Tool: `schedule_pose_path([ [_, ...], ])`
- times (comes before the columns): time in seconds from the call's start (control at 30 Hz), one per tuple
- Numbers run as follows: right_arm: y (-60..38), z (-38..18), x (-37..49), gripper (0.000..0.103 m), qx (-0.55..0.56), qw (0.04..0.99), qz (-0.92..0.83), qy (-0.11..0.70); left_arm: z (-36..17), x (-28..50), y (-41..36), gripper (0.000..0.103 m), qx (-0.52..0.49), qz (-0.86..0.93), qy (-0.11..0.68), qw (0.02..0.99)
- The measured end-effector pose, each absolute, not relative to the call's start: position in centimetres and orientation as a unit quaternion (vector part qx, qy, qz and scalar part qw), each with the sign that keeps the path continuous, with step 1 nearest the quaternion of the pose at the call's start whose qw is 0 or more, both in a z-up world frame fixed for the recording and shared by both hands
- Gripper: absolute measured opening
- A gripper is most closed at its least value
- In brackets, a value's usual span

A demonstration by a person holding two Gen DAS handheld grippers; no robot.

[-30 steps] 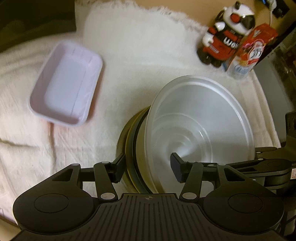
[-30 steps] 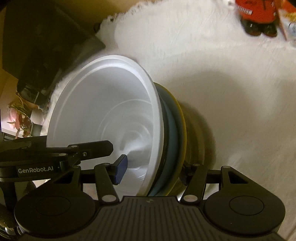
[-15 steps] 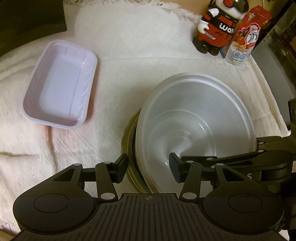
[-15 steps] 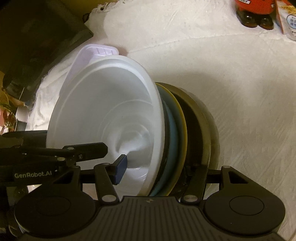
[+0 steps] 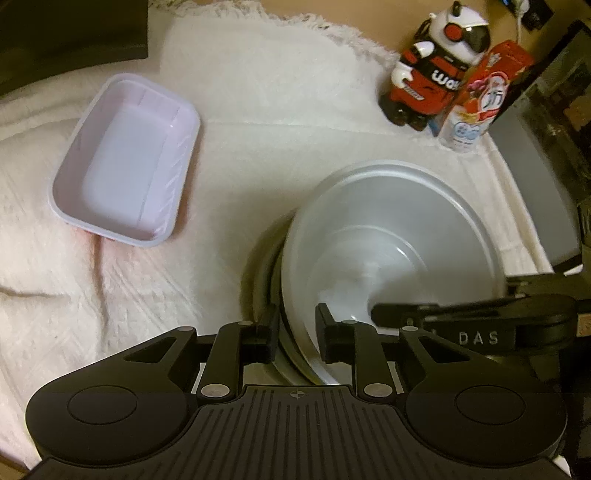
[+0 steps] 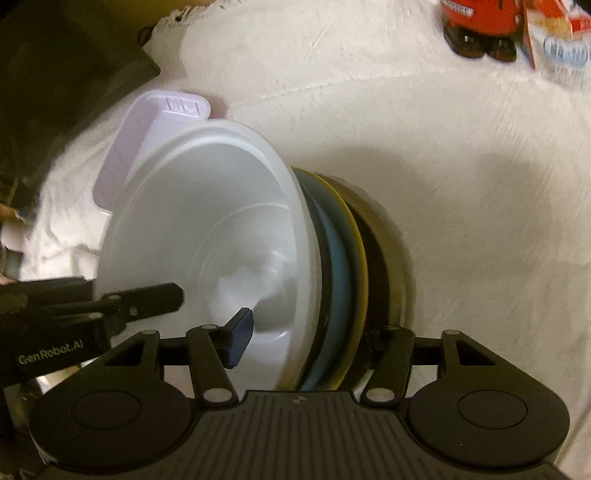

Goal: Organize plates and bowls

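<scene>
A stack of dishes, a white plastic bowl (image 5: 399, 236) on top of blue, yellow and dark plates (image 6: 347, 280), is held between both grippers above a white cloth. My left gripper (image 5: 297, 332) is shut on the stack's near rim, one finger inside the bowl and one under the plates. My right gripper (image 6: 310, 336) is shut on the opposite rim the same way, with its blue pad inside the bowl (image 6: 207, 251). A lilac rectangular tray (image 5: 125, 181) lies empty on the cloth to the left, also partly seen behind the bowl in the right wrist view (image 6: 147, 140).
The white cloth (image 5: 258, 110) covers the table. A red and white robot toy (image 5: 432, 70) and a red carton (image 5: 484, 88) stand at the far right corner. A dark object (image 5: 66, 33) lies at the far left edge.
The stack has shifted slightly with both grippers. The left gripper's fingers have closed tighter on the rim. The tray now sits nearer the bowl in the right wrist view.
</scene>
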State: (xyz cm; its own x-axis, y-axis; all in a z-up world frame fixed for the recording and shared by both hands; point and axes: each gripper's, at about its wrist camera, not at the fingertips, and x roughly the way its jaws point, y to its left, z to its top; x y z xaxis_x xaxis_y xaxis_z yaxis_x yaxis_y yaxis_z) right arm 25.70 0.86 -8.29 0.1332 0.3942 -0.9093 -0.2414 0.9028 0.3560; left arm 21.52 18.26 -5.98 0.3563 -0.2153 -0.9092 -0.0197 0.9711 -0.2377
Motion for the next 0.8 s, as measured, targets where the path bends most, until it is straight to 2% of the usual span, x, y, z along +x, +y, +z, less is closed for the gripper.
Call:
schedule_pose_path([
  [0.3,-0.9,-5.7,24.4,0.061,0.037,0.801,0.196,0.565,-4.6,21.0,18.1,0.025,-0.100,-0.070,0.550,0.826],
  [0.57,-3.1,-3.3,23.0,0.060,0.059,0.851,0.186,0.488,-4.0,21.3,17.1,0.024,-0.075,-0.072,0.546,0.831],
  [0.63,-3.3,-3.2,22.9,0.050,0.063,0.853,0.185,0.483,-4.1,21.3,17.0,0.023,-0.071,-0.071,0.547,0.831],
  [0.67,-3.2,-3.2,22.9,0.038,0.066,0.850,0.190,0.486,-4.0,21.3,17.1,0.023,-0.073,-0.071,0.548,0.831],
  [0.7,-3.2,-3.4,23.0,0.030,0.070,0.845,0.197,0.492,-4.0,21.4,17.1,0.023,-0.073,-0.071,0.548,0.830],
  [0.8,-2.5,-4.0,23.0,0.029,0.073,0.837,0.204,0.502,-3.8,21.3,17.2,0.023,-0.072,-0.069,0.546,0.832],
])
